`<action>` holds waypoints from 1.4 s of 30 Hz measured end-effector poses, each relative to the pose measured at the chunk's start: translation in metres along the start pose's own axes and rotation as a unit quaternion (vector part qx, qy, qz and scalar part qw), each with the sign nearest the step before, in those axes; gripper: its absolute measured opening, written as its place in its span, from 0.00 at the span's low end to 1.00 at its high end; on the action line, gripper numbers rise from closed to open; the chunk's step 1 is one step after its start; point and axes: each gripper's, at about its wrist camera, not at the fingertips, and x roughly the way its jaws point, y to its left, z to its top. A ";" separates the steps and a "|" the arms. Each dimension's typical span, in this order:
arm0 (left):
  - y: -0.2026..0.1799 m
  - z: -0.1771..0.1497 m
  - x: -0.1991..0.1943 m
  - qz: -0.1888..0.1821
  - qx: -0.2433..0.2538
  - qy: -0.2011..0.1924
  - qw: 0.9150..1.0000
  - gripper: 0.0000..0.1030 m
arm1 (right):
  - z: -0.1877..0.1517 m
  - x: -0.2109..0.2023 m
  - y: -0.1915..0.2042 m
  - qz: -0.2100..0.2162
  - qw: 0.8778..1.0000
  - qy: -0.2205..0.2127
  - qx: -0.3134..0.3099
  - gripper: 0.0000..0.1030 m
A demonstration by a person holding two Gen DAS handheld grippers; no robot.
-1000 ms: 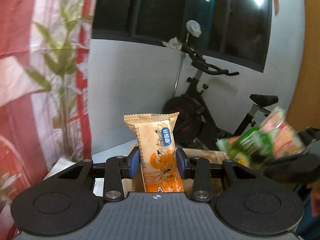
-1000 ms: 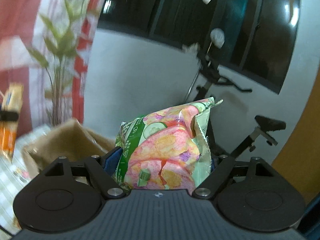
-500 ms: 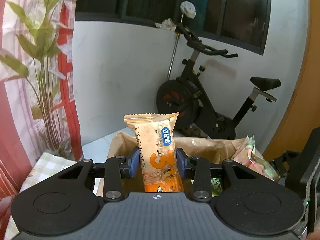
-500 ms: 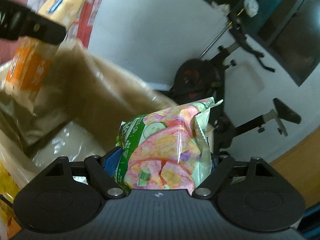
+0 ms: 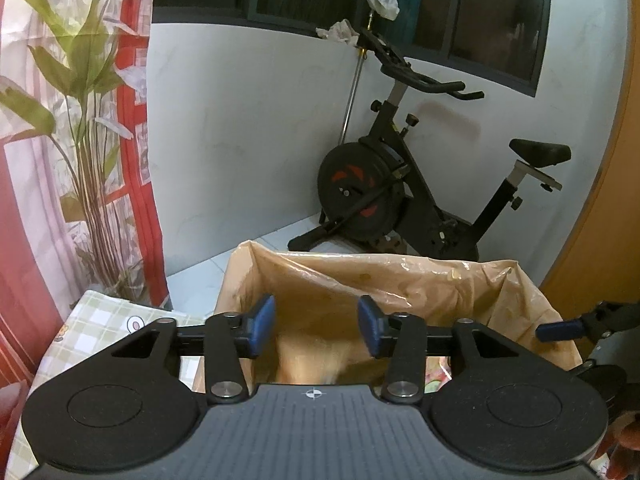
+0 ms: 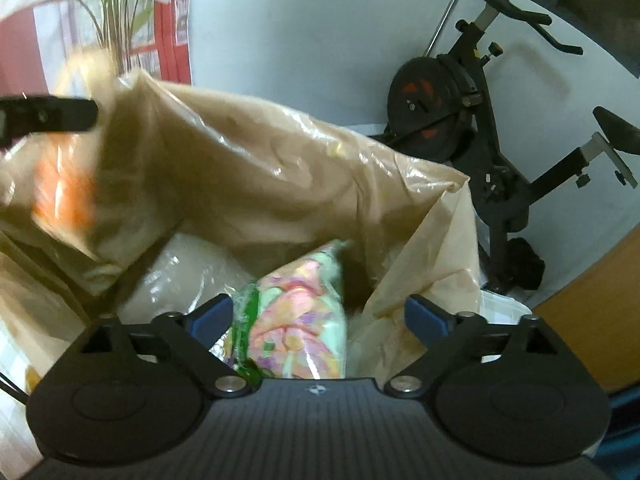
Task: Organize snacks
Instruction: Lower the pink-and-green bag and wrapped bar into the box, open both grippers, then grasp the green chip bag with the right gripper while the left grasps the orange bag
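Over the tan bag [image 5: 400, 280], both snacks have just been let go. On the left, the left gripper [image 5: 316, 327] a moment ago pinched an orange snack bar [image 6: 64, 196]; now its jaws are opening with nothing between them, and the bar is a blur dropping along the bag's left wall. On the right, the right gripper [image 6: 318, 312] has tipped down toward the bag's mouth, its jaws spreading wide; the pink-and-green chip packet [image 6: 298, 316] lies loose between them, untouched by the pads, sinking inside. I'd judge both items are now stowed.
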 end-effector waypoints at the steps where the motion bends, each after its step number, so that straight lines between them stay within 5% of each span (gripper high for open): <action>1: -0.001 0.000 -0.001 0.002 0.003 -0.002 1.000 0.51 | 0.001 -0.004 -0.001 0.002 1.000 -0.006 0.001 0.96; 12: 0.011 0.003 -0.036 0.016 0.002 -0.007 1.000 0.55 | -0.001 -0.051 -0.029 0.057 0.993 -0.084 0.062 0.96; 20: 0.033 -0.017 -0.085 0.024 -0.003 -0.007 1.000 0.60 | -0.033 -0.091 -0.046 0.082 0.984 -0.141 0.074 0.96; 32: 0.032 -0.117 -0.133 0.028 -0.036 0.009 0.999 0.76 | -0.124 -0.126 -0.042 0.103 0.973 -0.199 0.052 0.96; 42: -0.018 -0.195 -0.111 0.001 -0.065 0.052 0.997 0.79 | -0.187 -0.097 -0.015 0.093 0.979 -0.176 0.050 0.96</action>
